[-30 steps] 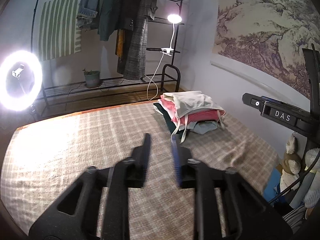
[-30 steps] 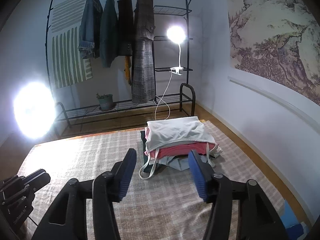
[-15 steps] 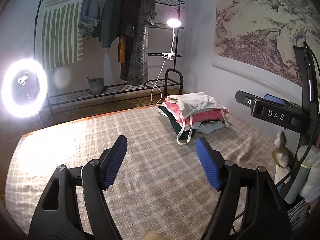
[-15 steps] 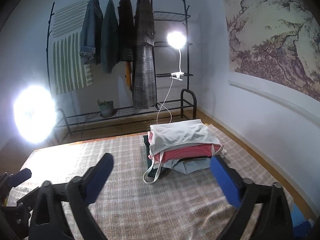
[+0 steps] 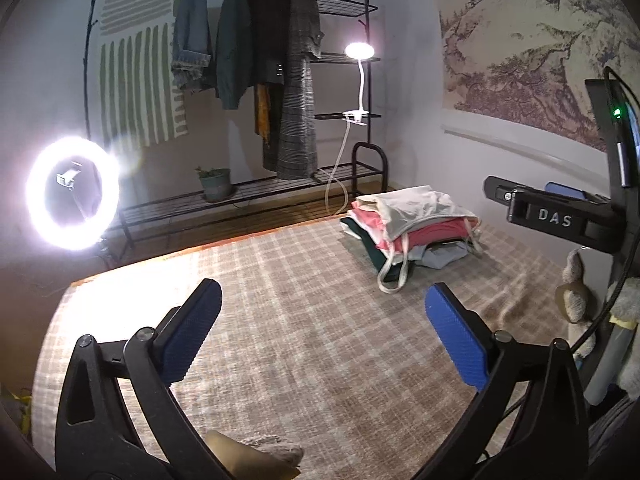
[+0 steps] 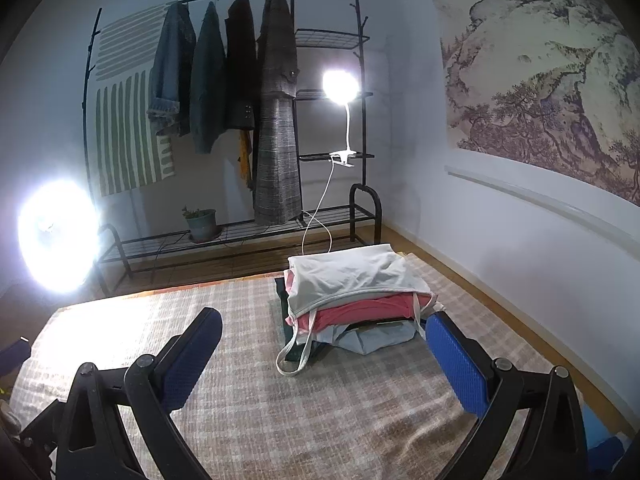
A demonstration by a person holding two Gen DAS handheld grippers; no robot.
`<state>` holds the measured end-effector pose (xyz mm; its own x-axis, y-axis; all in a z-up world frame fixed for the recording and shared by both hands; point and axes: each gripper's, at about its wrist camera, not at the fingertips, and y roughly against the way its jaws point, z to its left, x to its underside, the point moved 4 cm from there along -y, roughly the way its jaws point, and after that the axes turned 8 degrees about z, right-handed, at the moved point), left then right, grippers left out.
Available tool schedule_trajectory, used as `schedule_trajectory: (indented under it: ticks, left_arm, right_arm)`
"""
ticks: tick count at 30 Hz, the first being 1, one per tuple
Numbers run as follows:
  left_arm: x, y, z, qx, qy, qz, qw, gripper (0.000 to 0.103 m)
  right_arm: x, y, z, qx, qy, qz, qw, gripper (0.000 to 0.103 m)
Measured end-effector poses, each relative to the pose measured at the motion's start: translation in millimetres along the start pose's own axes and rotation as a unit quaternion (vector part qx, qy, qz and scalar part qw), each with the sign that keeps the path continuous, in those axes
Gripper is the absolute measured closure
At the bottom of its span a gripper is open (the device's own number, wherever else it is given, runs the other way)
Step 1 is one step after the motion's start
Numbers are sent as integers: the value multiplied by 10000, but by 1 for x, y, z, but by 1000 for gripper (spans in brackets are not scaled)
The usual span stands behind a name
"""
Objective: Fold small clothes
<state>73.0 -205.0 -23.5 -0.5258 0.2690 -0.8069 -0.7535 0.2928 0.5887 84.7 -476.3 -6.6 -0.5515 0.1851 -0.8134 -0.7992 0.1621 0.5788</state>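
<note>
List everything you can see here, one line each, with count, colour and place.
clothes stack: one, white on top, pink, grey and dark green under it, far right of cloth
cloth: one, beige plaid, covering the surface
rack: one, black, back wall
coats: four, blue, green, dark, grey plaid, hanging on rack
clip lamp: one, white, lit, on rack
ring light: one, lit, left
pot plant: one, green, rack's bottom shelf
mural: one, right wall
left hand-held gripper: one, open, empty
right hand-held gripper: one, open, empty

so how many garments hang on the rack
4, side by side on the top rail: denim jacket, green one, dark one, plaid coat. A yellow piece behind may be another.
</note>
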Motion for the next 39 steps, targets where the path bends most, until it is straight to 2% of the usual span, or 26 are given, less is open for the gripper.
schedule_trajectory:
  ticks: [39]
  left_arm:
    - [-2,3,2,26,114,-25,9999,0]
  right_arm:
    - [0,-3,0,-4,-138,35,9999,0]
